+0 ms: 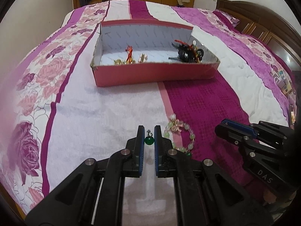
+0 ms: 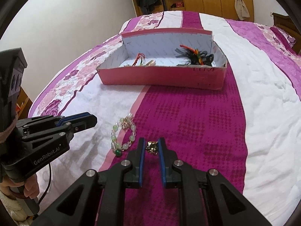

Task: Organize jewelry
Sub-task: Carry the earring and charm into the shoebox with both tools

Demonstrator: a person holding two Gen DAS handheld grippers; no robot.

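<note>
A: What did the bigger picture look like?

B: A bedspread (image 1: 112,113) striped in magenta, white and rose print covered the bed, and a red cardboard box (image 1: 150,73) sat on it, straight ahead of both grippers and well apart from them. Its long axis ran across the view, the near wall low. Inside, gold pieces (image 1: 124,61) lay toward the left end and a black hair claw (image 1: 186,53) with dark hair ties toward the right.

A: And the pieces not boxed yet?

B: A pale green bead bracelet (image 2: 123,133) with a small pink bow lay flat on the spread between the two grippers, nearer them than the box.

A: The tongs?

B: The left gripper (image 1: 149,140) was narrowed onto a green bead pendant (image 1: 149,140), its small metal loop sticking up between the pads. The right gripper (image 2: 152,147) was narrowed onto a small gold ornament (image 2: 152,147), likely a ring or charm; too small to say.

A: So what did the next move turn on?

B: I'd judge it was a carry forward and over the near wall. The left hand lined up nearer the gold end, the right nearer the hair-clip end. The bracelet lay about equally near both.
</note>
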